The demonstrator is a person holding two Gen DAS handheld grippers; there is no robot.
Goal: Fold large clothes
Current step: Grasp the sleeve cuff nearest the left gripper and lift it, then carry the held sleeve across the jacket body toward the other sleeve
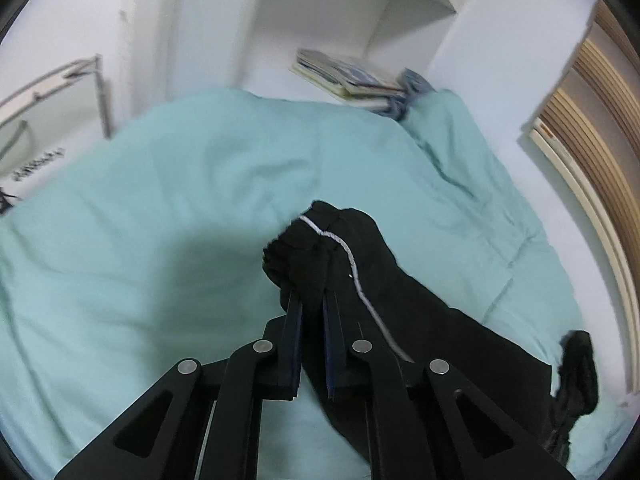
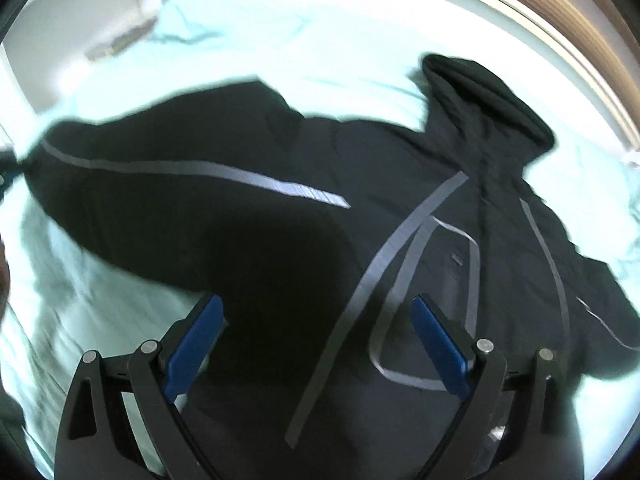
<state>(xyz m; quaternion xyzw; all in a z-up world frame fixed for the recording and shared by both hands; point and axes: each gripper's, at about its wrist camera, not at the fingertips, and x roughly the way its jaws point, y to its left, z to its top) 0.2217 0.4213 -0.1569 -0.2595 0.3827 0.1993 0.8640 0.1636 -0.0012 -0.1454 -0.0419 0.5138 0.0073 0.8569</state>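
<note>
Left gripper (image 1: 310, 292): clamped on jacket (image 2: 280, 280) cuff, bunched at 12 o'clock
Right gripper (image 2: 318, 316): fingers wide apart, jacket spread beneath

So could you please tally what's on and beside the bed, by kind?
Jacket: 1
Sheet: 1
Book stack: 1
Grippers: 2, left shut on the sleeve, right open
Total: 5

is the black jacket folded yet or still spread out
Mostly spread: the black jacket lies open across the bed, one sleeve pinched in the left hand-held gripper.
</note>
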